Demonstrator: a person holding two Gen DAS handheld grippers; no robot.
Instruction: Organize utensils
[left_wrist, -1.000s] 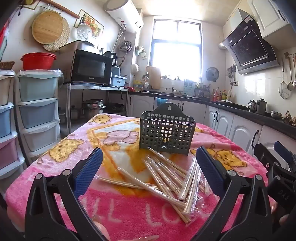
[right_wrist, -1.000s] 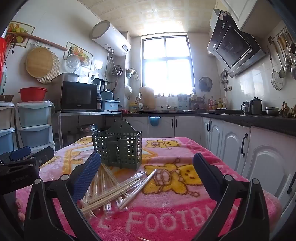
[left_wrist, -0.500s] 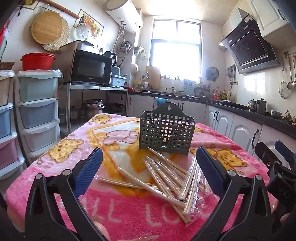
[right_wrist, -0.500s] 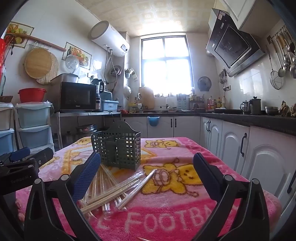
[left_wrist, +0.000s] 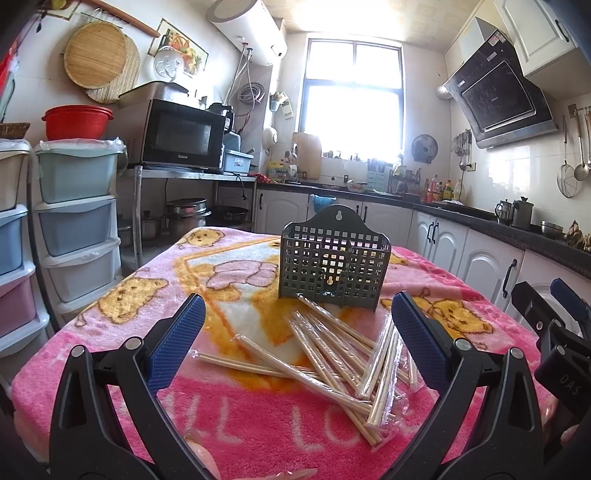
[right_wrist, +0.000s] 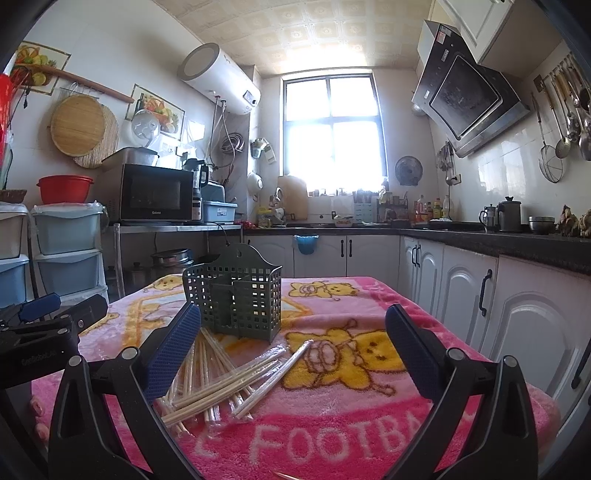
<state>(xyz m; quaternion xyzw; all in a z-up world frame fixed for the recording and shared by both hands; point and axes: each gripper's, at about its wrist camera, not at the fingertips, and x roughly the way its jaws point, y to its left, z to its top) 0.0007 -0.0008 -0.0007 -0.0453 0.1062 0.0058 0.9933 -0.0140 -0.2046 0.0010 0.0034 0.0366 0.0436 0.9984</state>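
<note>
Right now I have both tools hovering low over the worktop (left_wrist: 66, 332), which is draped in a pink cartoon-bear blanket (right_wrist: 369, 424), and neither one holds anything. The left gripper (left_wrist: 295, 339) has its fingers (left_wrist: 177, 339) spread wide, framing the loose heap of wrapped chopsticks (left_wrist: 332, 354) that lies between me and the holder. The right gripper (right_wrist: 293, 343) is equally wide open, with its blue pads (right_wrist: 410, 347) on either side of the same pile, seen here as a fan of clear-sleeved chopsticks (right_wrist: 236, 376) crossing one another. The dark green slotted utensil holder (left_wrist: 334, 266) stands upright just behind the pile, its near edge touching one or two stick ends, and from the right wrist view I can see an inner divider in it (right_wrist: 236, 299), so the sticks can stand upright once dropped in. I judge the job as barely begun: every chopstick I can see is on the blanket, none in the holder. The overlapping sleeves look slippery, so I would pick one stick near the pile's edge.
</note>
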